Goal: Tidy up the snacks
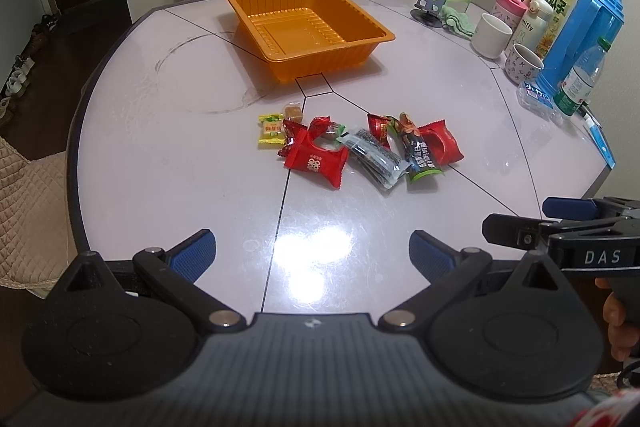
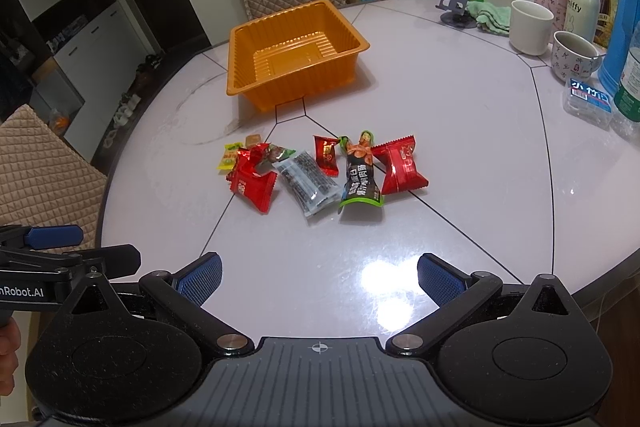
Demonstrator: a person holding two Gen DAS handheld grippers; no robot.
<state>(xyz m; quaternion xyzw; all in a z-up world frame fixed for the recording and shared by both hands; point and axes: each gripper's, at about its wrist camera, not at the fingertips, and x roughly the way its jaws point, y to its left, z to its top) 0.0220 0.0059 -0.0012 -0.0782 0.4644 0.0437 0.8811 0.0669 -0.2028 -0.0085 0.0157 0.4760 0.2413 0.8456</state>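
Orange tray stands empty at table centre, likely the bin for the snacks. Snack row lies just near side of tray, untouched. Green-black packet runs lengthwise toward the tray, twisted end nearest it. Left gripper and right gripper hover well short of the row, jaws apart, empty.

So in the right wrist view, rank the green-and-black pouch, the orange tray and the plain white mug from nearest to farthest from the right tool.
1. Green-and-black pouch, just ahead of the right tool, mid-table.
2. Orange tray, farther back, left of centre.
3. Plain white mug, far right.
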